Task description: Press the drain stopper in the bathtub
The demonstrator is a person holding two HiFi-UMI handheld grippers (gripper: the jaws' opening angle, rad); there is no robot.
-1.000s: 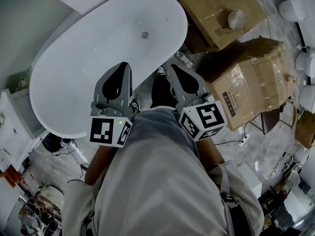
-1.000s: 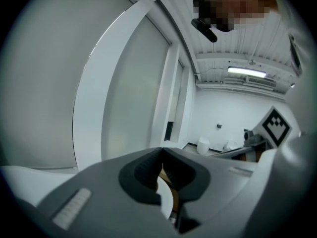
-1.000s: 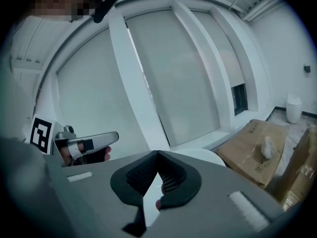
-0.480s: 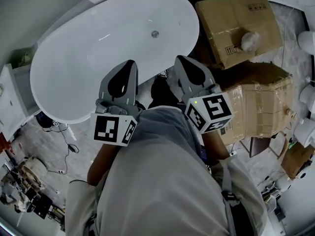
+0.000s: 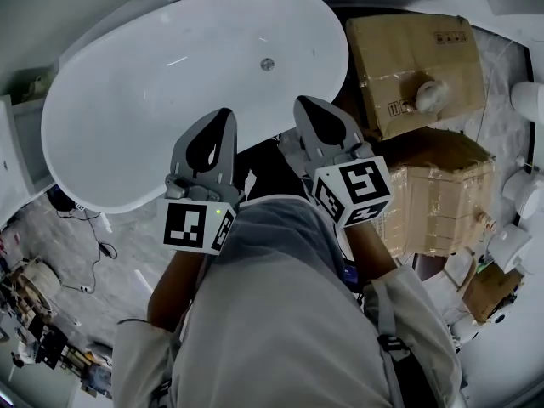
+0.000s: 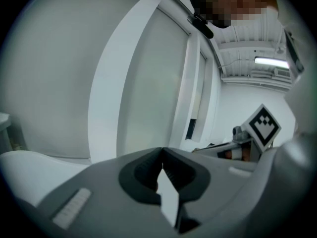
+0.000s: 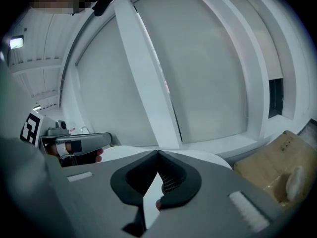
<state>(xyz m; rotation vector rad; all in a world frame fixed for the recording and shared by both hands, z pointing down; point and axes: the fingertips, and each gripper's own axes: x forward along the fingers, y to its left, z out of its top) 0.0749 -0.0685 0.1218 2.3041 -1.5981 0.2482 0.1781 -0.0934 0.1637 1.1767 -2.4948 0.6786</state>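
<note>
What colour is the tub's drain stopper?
Silvery grey; the drain stopper shows best in the head view.

Landmark: a white oval bathtub (image 5: 144, 100), seen from above in the head view.
Floor: grey marbled stone (image 5: 93, 270), in front of the bathtub and to its right.
Wall: plain pale grey (image 5: 51, 15), behind the bathtub's left end.
Windows: tall frosted panes (image 7: 198, 73) between broad white frames (image 6: 119, 78), rising behind the bathtub.
Light: a lit strip lamp (image 6: 270, 62) on the ribbed white ceiling, above the bathtub.
Boxes: two taped cardboard boxes, one (image 5: 399, 45) just beside the bathtub's right end, the other (image 5: 442, 202) in front of the first.
Cabinet: white (image 5: 13, 160), left of the bathtub.
Cables: loose dark cables (image 5: 95, 238) on the floor by the bathtub's left end.
</note>
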